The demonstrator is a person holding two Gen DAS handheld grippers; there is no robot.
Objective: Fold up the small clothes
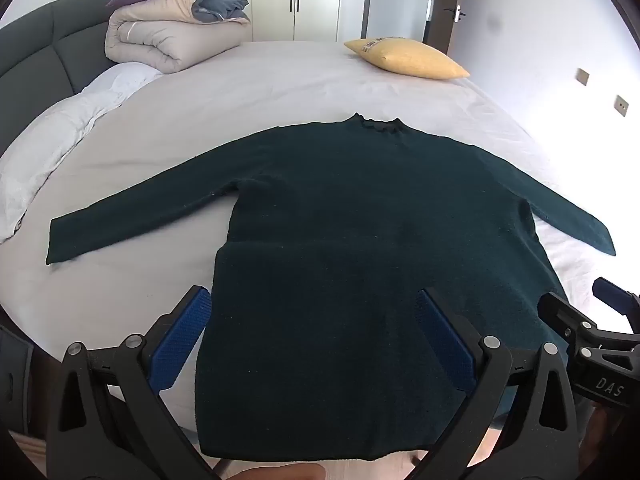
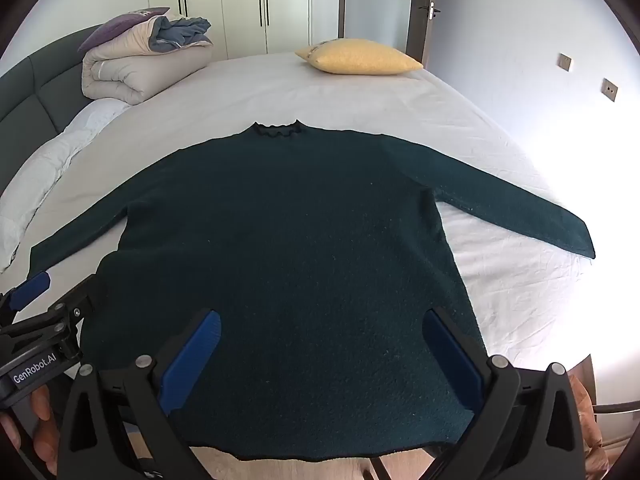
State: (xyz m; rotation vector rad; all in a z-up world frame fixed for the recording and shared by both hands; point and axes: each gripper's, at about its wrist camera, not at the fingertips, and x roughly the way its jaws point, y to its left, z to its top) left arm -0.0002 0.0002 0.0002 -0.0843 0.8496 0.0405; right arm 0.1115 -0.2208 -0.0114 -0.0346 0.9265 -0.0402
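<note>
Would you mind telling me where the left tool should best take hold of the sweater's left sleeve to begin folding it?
Probably at the cuff of the left sleeve. It lies flat and straight, angled outward from the sweater body, with bare sheet around its end. The left tool, open over the hem, could come in from the outer side and pinch the cuff edge, then carry it across the body.

Only two bits of text are readable. "DAS" is printed in light letters on the black body of the right gripper [image 1: 600, 300], seen from the left wrist. "GenRobot.AI" is on the black body of the left gripper [image 2: 44, 292], seen from the right wrist.
</note>
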